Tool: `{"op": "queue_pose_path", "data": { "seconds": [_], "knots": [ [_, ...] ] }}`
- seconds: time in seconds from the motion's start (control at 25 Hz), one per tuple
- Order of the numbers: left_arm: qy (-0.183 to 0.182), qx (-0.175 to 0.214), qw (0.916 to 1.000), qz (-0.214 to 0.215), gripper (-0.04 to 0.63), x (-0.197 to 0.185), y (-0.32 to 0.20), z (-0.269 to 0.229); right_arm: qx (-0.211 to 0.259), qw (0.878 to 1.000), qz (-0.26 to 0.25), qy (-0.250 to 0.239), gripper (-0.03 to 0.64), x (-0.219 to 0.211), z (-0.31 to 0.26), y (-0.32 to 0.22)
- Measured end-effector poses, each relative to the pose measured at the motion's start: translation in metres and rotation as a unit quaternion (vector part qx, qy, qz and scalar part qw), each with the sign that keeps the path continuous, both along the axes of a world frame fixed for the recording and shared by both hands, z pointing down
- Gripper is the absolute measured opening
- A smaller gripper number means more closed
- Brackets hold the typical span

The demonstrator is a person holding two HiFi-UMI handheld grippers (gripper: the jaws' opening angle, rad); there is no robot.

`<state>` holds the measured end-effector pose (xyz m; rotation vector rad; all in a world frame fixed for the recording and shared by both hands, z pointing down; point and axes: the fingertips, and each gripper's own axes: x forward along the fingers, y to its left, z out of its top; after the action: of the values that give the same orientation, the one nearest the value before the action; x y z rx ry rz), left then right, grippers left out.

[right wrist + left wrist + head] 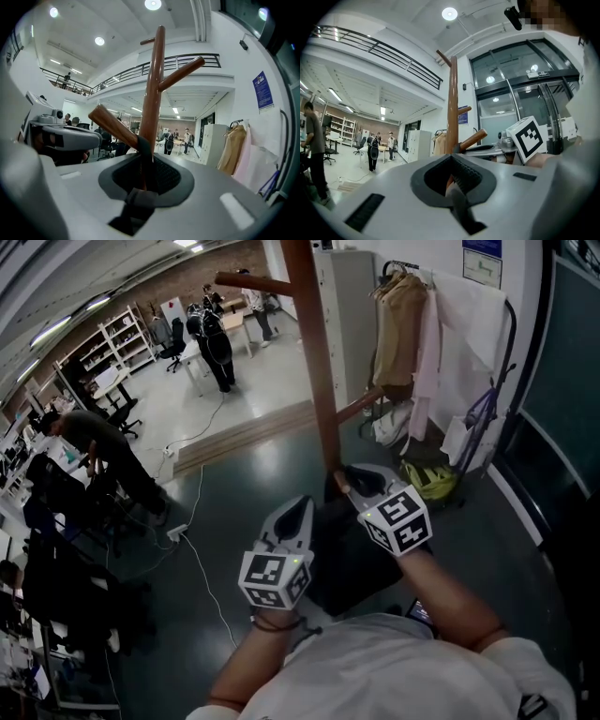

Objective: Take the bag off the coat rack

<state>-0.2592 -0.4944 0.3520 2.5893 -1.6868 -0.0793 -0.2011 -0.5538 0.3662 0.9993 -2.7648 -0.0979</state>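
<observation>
Right tongs, lower centre, clamp the dark bag strap, which loops over a coat rack peg; left tongs sit closed, empty. Lifting it off looks left to do.

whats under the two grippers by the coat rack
A black bag beside the coat rack pole. The left gripper and right gripper cover its top; its lower end is hidden by the person's shirt.

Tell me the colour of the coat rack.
The coat rack is reddish-brown wood; the right gripper view shows it best.
</observation>
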Motion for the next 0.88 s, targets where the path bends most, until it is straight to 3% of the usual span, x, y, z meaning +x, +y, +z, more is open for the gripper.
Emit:
{"op": "queue_pose_path", "data": {
  "seconds": [0.28, 0.88],
  "knots": [
    [0.01, -0.001, 0.9999, -0.001, 0.006, -0.008, -0.007, 0.003, 0.021, 1.0, 0.013, -0.004, 0.026, 0.009, -0.002, -0.007],
    [0.026, 0.005, 0.9997, 0.002, 0.006, -0.018, 0.008, -0.003, 0.026, 0.999, 0.005, -0.041, 0.025, 0.028, -0.029, 0.026]
  ]
}}
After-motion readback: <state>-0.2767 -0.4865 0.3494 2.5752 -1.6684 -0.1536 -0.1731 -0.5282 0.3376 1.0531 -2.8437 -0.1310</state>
